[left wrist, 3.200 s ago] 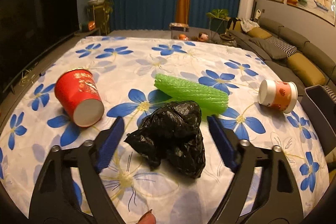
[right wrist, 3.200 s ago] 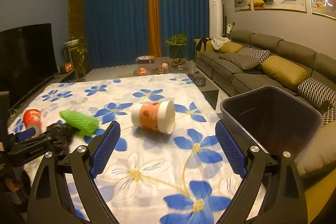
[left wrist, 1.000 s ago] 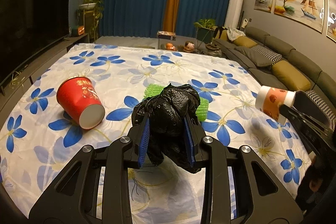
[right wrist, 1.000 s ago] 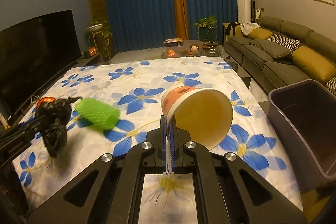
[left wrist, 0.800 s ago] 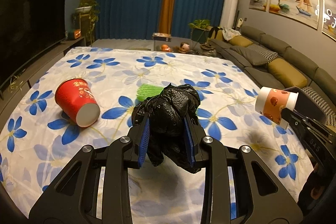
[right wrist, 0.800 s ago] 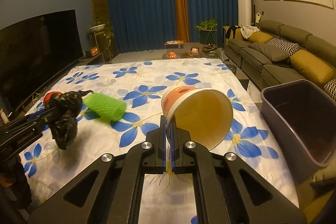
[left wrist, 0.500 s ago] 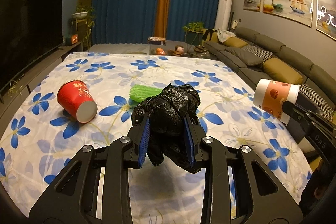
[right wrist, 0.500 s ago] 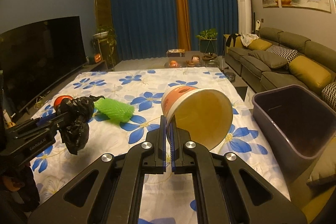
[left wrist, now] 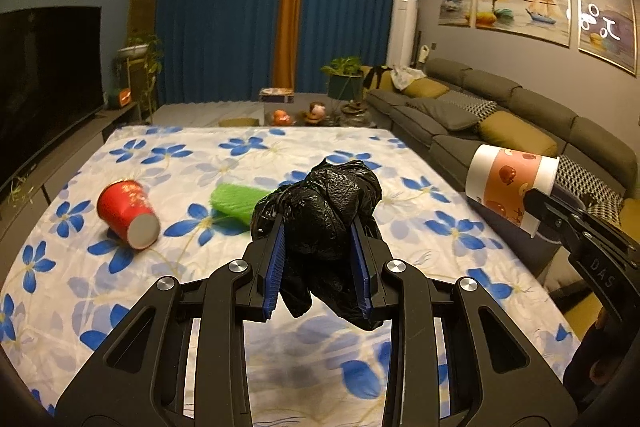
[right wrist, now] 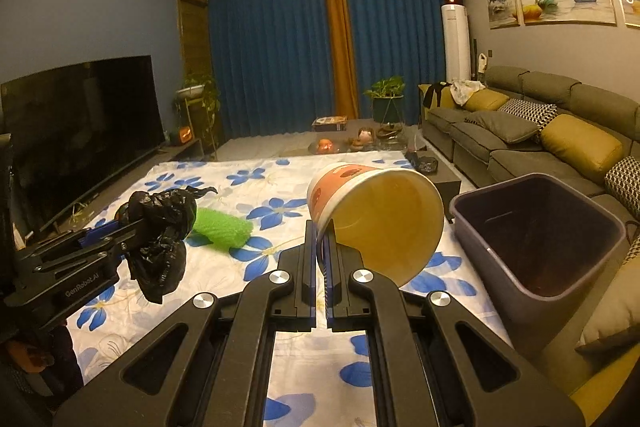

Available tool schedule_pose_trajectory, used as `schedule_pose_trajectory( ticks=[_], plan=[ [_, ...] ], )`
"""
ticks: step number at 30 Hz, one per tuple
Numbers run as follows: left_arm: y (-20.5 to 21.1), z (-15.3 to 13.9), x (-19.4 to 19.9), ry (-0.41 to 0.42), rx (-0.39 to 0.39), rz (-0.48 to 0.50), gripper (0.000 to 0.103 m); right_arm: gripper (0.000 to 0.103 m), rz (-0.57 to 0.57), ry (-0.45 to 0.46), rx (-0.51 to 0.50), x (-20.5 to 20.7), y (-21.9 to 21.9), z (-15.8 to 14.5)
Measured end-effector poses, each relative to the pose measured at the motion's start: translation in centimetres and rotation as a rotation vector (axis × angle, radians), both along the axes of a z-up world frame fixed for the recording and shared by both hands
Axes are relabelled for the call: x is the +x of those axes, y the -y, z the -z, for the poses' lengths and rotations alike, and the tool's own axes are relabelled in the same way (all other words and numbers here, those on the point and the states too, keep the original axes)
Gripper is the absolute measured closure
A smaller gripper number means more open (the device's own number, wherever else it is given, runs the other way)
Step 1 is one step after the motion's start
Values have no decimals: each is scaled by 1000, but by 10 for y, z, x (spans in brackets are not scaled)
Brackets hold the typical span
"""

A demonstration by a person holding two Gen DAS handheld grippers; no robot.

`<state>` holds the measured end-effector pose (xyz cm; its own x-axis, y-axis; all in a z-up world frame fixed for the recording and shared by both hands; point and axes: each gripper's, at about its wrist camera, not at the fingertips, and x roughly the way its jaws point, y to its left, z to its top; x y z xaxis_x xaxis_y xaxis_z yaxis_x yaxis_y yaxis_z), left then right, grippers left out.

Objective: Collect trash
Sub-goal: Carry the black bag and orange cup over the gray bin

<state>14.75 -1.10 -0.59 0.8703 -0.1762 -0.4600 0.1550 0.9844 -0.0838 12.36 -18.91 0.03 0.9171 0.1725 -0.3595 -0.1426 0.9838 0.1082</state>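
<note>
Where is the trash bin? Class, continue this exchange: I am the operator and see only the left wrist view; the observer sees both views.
Observer: A dark rectangular plastic bin stands just off the right edge of the flower-patterned table.
Operator: Is anything in it?
Observer: The part of its inside that shows looks empty.
Operator: Is the orange-printed paper cup empty?
Observer: Yes. The right wrist view looks straight into the orange-printed paper cup, and its yellowish inside is bare.
</note>
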Motion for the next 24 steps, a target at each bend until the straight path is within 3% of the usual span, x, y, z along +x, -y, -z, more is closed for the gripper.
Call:
schedule_pose_trajectory(
  ticks=[10,24],
  plan=[
    [64,-24,5,51,14,96,74,99,102,44,21,-11,57,-11],
    [199,-39,36,89,14,288,74,99,311,73,27,-12,153,-20]
  ],
)
